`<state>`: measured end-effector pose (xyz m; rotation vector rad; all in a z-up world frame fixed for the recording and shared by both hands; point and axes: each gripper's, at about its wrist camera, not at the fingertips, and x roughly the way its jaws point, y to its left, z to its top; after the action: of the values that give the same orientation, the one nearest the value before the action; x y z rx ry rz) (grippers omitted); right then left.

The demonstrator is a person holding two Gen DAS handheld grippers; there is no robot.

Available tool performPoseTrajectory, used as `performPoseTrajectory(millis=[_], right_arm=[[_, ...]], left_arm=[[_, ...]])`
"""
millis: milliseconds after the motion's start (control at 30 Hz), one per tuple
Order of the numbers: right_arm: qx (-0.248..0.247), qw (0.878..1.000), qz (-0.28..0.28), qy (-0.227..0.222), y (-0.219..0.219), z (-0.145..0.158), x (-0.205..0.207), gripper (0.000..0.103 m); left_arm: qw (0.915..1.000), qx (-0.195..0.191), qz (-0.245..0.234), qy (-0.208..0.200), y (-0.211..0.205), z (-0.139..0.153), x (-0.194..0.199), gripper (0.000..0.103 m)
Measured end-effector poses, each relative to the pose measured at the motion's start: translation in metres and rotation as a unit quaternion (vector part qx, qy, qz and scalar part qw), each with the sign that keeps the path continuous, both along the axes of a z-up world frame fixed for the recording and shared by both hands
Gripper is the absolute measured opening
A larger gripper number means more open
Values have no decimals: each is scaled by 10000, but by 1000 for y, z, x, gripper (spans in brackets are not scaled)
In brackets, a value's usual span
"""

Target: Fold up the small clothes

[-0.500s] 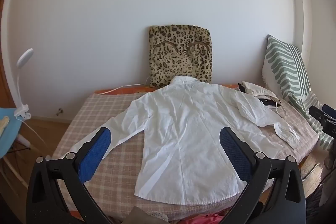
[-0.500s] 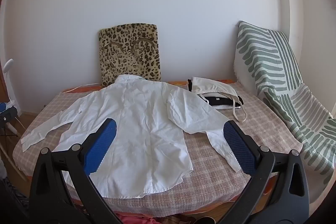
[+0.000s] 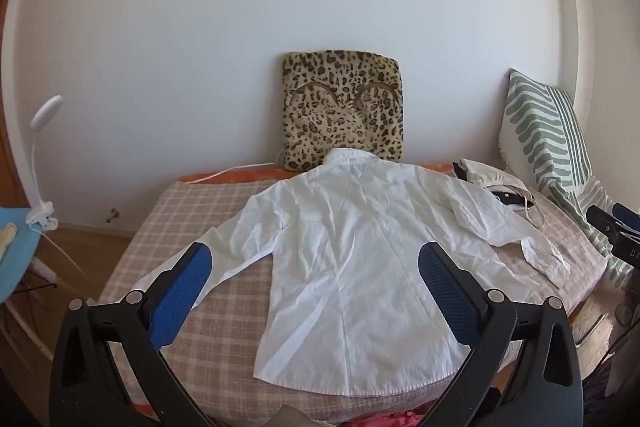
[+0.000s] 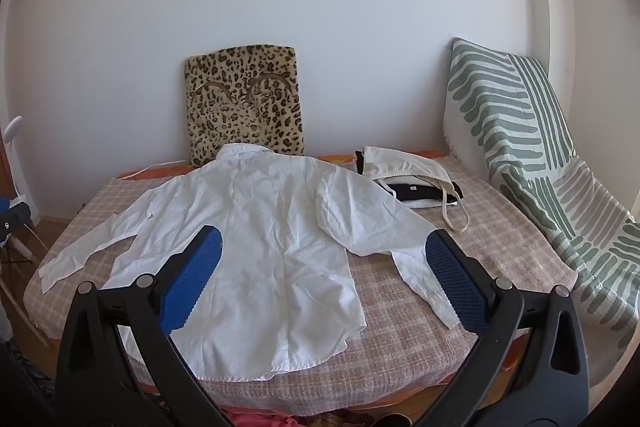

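A white long-sleeved shirt [image 3: 352, 251] lies flat, back up, on the checked bed cover [image 3: 200, 211], collar toward the wall, both sleeves spread out. It also shows in the right wrist view [image 4: 260, 247]. My left gripper [image 3: 316, 259] is open and empty, held above the shirt's near half. My right gripper [image 4: 324, 243] is open and empty, above the shirt's right side and right sleeve [image 4: 420, 275]. The right gripper's body [image 3: 612, 231] shows at the right edge of the left wrist view.
A leopard-print cushion [image 3: 342, 115] leans on the wall behind the collar. A cream tote bag [image 4: 408, 175] with dark clothes lies at the back right. A green striped pillow and throw [image 4: 520, 131] are at the right. A white clip lamp [image 3: 40, 163] stands left. Pink fabric [image 3: 116, 419] lies below the bed's near edge.
Both grippers have shifted slightly; the shirt sits a little differently in each view. The shirt itself has not moved.
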<state>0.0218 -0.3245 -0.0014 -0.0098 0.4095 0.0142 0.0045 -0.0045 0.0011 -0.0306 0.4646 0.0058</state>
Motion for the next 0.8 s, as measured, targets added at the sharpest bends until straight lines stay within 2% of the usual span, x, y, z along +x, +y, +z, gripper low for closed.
performPoseTrajectory(millis=[800], right_arm=[[41, 10000, -5, -9, -1, 0, 2, 103]], left_arm=[[10000, 6, -7, -29, 2, 7, 3, 103]])
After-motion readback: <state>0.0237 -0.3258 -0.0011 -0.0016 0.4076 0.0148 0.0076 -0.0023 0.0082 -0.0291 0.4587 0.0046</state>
